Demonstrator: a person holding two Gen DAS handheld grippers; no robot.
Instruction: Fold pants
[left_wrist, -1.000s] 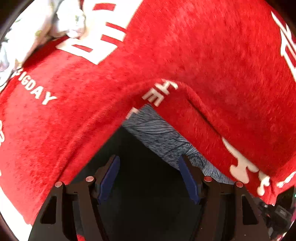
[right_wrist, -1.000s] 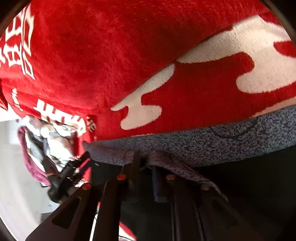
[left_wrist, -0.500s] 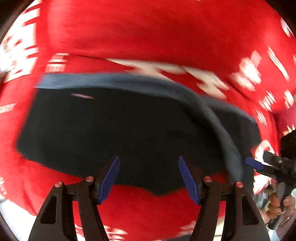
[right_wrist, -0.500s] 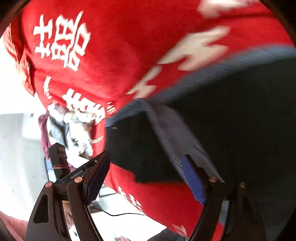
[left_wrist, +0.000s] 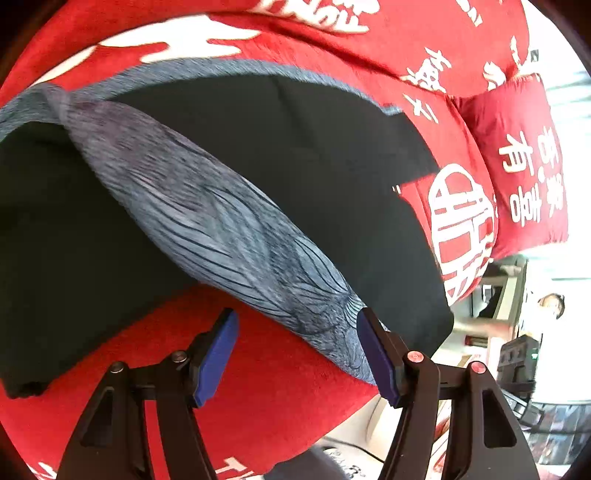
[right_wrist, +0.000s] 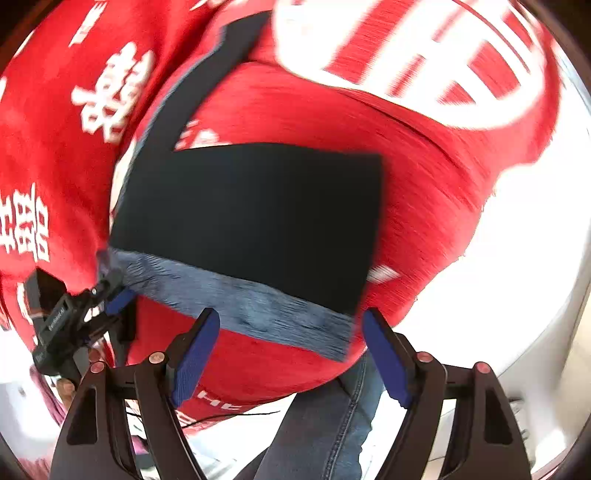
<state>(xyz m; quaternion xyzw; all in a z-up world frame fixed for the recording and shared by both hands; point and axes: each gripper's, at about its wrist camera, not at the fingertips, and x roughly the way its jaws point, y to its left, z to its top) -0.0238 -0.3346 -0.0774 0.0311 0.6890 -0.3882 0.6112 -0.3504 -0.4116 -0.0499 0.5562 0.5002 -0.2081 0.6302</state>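
The left gripper hovers with its 2 blue pads spread wide and empty over the near edge of the black pants, which lie folded on the red blanket. The right gripper is likewise agape, holding nothing, just short of the grey waistband. Only the left view shows a red pillow; only the right shows the other gripper beside the pants' corner and a jeans-clad leg.

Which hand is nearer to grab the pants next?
Probably left: the left gripper is open and the end of the grey waistband reaches between its jaws. The right gripper is open too, but the blur hides how close it is.
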